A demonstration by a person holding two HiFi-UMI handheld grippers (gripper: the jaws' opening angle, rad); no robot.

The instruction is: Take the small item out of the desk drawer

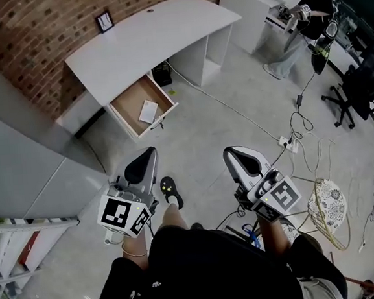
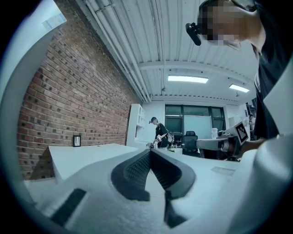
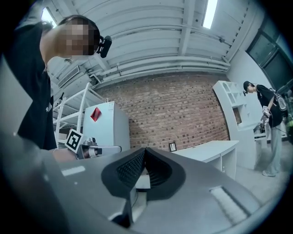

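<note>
**Drawer open, item not yet reached**

Both pairs of jaws are pressed together with nothing between them. The dark pads of the left gripper (image 2: 150, 157) meet in a point, and those of the right gripper (image 3: 144, 156) do the same. We hold both grippers close to our body, jaws aimed toward the desk. A stretch of bare floor (image 1: 224, 126) keeps them well apart from it.

As we judge it, the task is barely begun. The drawer (image 1: 129, 102) stands pulled out beneath the counter (image 1: 145, 42), so no opening step remains. The small item (image 1: 148, 110), a flat white piece, lies inside on the brown bottom, toward the drawer's front. Nearly everything is left: we must walk up, spread one pair of jaws, close them on the item and lift it clear.

Our count:
- two grippers, both empty
- one counter
- one open drawer
- one white item in the drawer, plus a small thing at its front lip that we cannot identify
- one framed picture (image 1: 104, 20) on the counter beside the brick wall (image 1: 34, 35)
- one other person (image 1: 315, 4), standing far off to the right
- one power strip (image 1: 289, 144) on the floor among loose cables
</note>
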